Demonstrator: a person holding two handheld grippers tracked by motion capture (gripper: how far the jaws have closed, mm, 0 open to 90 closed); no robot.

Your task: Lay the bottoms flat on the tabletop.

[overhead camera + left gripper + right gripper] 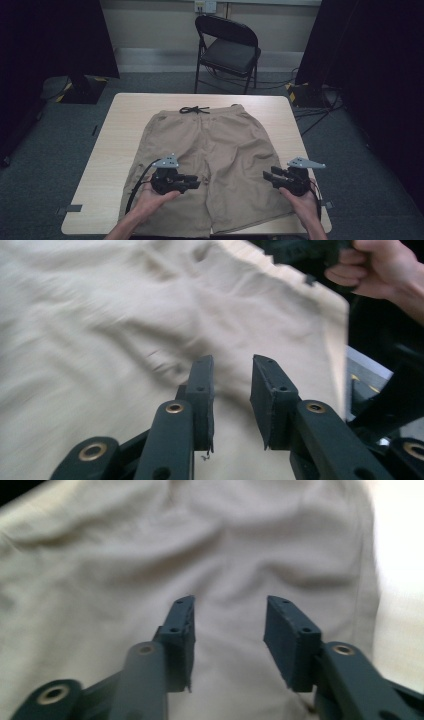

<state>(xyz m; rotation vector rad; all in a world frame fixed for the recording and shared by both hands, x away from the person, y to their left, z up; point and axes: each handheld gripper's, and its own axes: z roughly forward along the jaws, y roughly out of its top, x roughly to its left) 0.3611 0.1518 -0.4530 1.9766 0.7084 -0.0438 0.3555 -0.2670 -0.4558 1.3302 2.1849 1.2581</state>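
Note:
A pair of tan shorts (210, 150) lies flat on the wooden table (125, 115), waistband and black drawstring (194, 109) toward the far side. My left gripper (196, 180) hovers over the left leg, pointing right, jaws open with nothing between them; its own view shows the open jaws (232, 390) above tan cloth (100, 340). My right gripper (267, 175) sits at the right leg's outer edge, pointing left, also open; its jaws (229, 630) stand apart over the cloth (225, 540) with nothing gripped.
A black folding chair (227, 50) stands beyond the table. Dark curtains and stands flank both sides, with cables on the floor at the right. Bare table shows at the left and right of the shorts. The other hand (380, 265) appears far off in the left gripper view.

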